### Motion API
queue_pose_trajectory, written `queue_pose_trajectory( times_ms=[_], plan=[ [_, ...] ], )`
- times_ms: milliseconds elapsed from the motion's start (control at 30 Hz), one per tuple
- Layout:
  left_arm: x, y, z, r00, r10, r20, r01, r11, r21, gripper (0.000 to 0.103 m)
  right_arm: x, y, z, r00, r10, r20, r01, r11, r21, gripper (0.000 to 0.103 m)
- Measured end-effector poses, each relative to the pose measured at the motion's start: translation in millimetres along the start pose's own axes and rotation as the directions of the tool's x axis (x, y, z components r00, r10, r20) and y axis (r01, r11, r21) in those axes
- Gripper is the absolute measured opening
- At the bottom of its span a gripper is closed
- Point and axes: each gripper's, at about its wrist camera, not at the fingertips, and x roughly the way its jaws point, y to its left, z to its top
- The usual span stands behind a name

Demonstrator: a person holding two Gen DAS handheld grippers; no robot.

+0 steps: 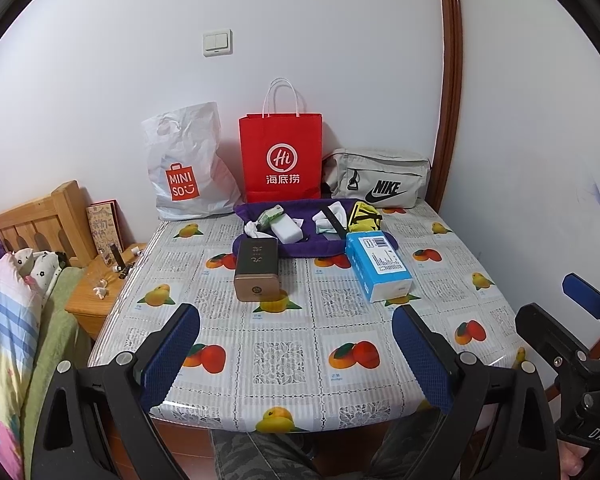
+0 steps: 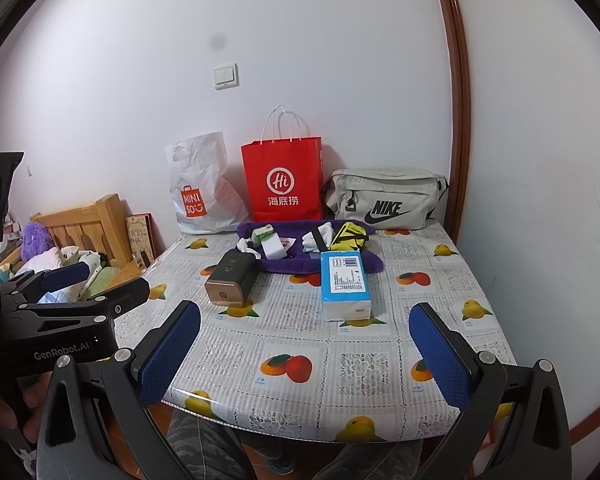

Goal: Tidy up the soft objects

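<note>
A purple cloth (image 1: 300, 246) (image 2: 288, 262) lies at the back of the table. On it rest white socks (image 1: 332, 216) (image 2: 318, 238), a white sponge block (image 1: 286, 231) (image 2: 272, 249), a green tissue pack (image 1: 271, 215) and a yellow-black pouch (image 1: 365, 216) (image 2: 350, 238). A blue tissue pack (image 1: 378, 264) (image 2: 345, 282) and a brown box (image 1: 257, 274) (image 2: 230, 278) sit in front of the cloth. My left gripper (image 1: 296, 350) and my right gripper (image 2: 306, 350) hover open over the table's near edge, both empty.
Against the wall stand a white Miniso bag (image 1: 188, 168), a red paper bag (image 1: 282, 160) and a grey Nike pouch (image 1: 380, 178). The fruit-print table (image 1: 284, 360) is bounded by a wall at right. A bed and wooden nightstand (image 1: 96, 284) sit at left.
</note>
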Motion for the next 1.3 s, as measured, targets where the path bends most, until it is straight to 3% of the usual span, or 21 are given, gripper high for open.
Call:
queue_pose_trajectory(
  times_ms=[1300],
  plan=[
    [-0.4,1.5,-0.7,1.0,0.002,-0.004,-0.002,1.0,0.004,0.097,-4.6,-3.7,1.8,1.0,-0.001,0.006,0.001,1.0,0.007,0.103]
  ],
)
